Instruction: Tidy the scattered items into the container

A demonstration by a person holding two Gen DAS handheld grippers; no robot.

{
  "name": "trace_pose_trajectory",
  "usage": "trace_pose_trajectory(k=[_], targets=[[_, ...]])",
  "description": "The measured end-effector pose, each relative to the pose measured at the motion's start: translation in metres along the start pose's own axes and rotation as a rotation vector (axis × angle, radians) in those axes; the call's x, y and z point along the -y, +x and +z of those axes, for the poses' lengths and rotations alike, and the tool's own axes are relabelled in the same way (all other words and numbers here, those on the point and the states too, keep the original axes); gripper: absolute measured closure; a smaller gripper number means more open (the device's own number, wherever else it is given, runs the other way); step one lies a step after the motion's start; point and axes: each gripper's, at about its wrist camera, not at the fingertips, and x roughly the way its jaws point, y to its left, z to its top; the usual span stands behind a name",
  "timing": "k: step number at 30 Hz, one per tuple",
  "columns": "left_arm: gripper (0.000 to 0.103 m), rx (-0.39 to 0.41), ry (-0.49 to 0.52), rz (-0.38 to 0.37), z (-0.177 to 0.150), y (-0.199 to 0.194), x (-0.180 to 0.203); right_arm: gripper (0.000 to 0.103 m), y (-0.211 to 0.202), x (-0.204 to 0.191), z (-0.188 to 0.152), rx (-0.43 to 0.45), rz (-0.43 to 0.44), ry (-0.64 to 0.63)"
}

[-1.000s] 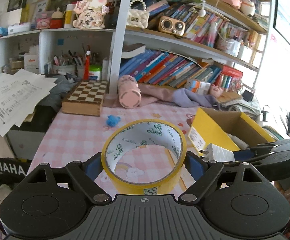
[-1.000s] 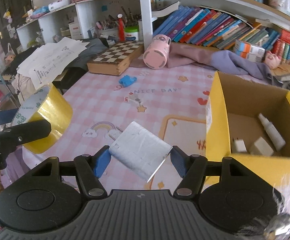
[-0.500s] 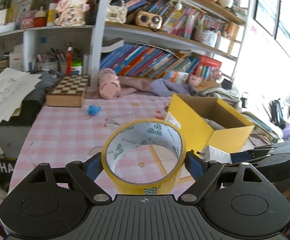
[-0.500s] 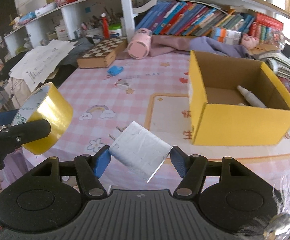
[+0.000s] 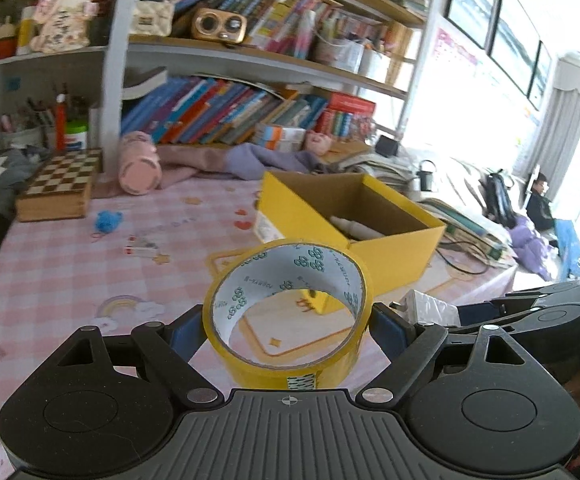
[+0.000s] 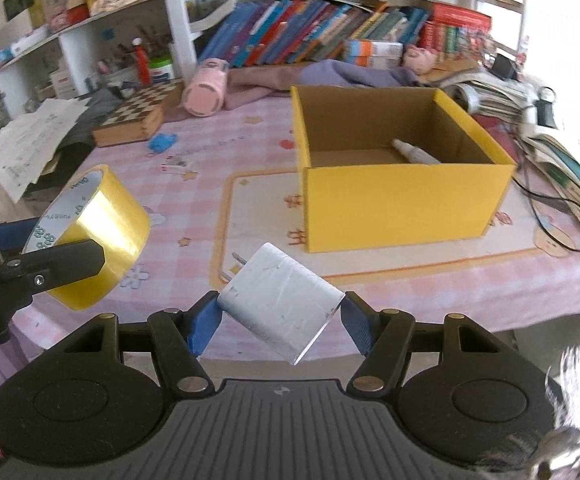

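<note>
beyond both tongs, yellow box (image 6: 402, 204) nearer

The left gripper (image 5: 287, 322) points forward and a bit down. Its two blue pads (image 5: 183, 330) squeeze the tape (image 5: 290, 312) from both sides. The right gripper (image 6: 277, 320) is just beside it, tipped down more. Its blue pads (image 6: 203, 326) pinch a plug (image 6: 279, 304) by its corners.

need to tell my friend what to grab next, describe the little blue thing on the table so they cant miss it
Start at the wooden chessboard box at the back left of the pink checked tablecloth. Just in front of it lies a small fuzzy blue charm, the only bright blue item loose on the cloth.
</note>
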Motion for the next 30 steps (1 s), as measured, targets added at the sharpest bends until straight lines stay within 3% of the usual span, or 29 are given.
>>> trace_pose_trajectory(k=[16, 30], targets=[[0.016, -0.011, 0.077, -0.107, 0.014, 0.032, 0.034, 0.04, -0.013, 0.04, -0.005, 0.009, -0.087, 0.079], [0.016, 0.015, 0.176, -0.147, 0.04, 0.068, 0.057, 0.04, -0.002, 0.08, 0.015, 0.048, -0.123, 0.146]])
